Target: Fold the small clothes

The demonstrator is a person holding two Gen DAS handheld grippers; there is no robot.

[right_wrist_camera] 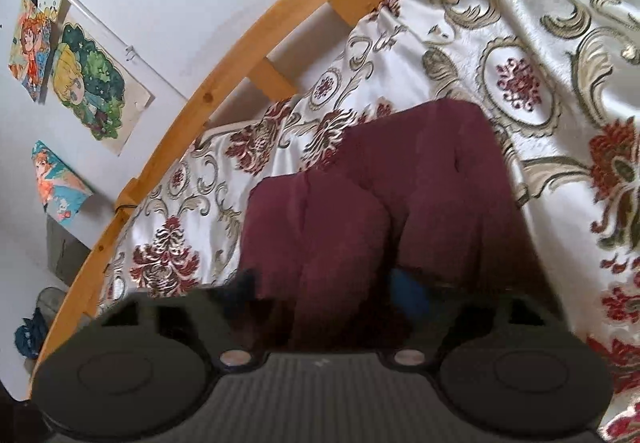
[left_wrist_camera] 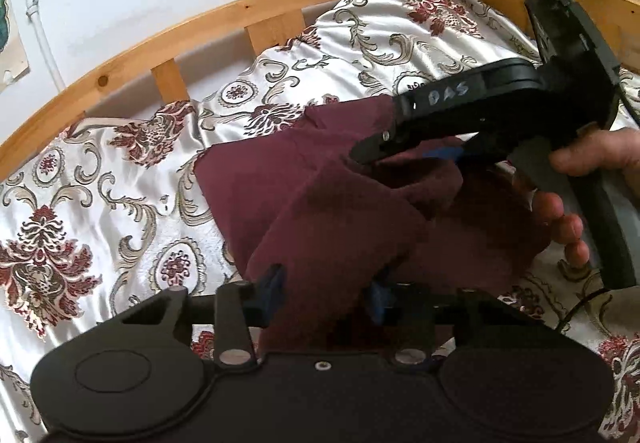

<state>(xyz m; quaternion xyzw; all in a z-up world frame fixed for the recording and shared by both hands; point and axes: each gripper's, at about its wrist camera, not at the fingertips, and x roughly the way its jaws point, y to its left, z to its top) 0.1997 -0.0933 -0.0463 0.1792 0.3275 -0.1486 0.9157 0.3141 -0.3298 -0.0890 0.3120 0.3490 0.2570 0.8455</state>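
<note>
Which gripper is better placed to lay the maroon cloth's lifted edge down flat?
Probably the right gripper: its fingers pinch the raised fold of the maroon cloth, while the left gripper holds the near edge.

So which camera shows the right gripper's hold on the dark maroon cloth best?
The left wrist view: the whole right gripper shows from outside, pinching the dark maroon cloth. The right wrist view shows only cloth draped over its own fingers.

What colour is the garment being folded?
Dark maroon cloth garment, plain with no print; clearest in the right wrist view.
</note>
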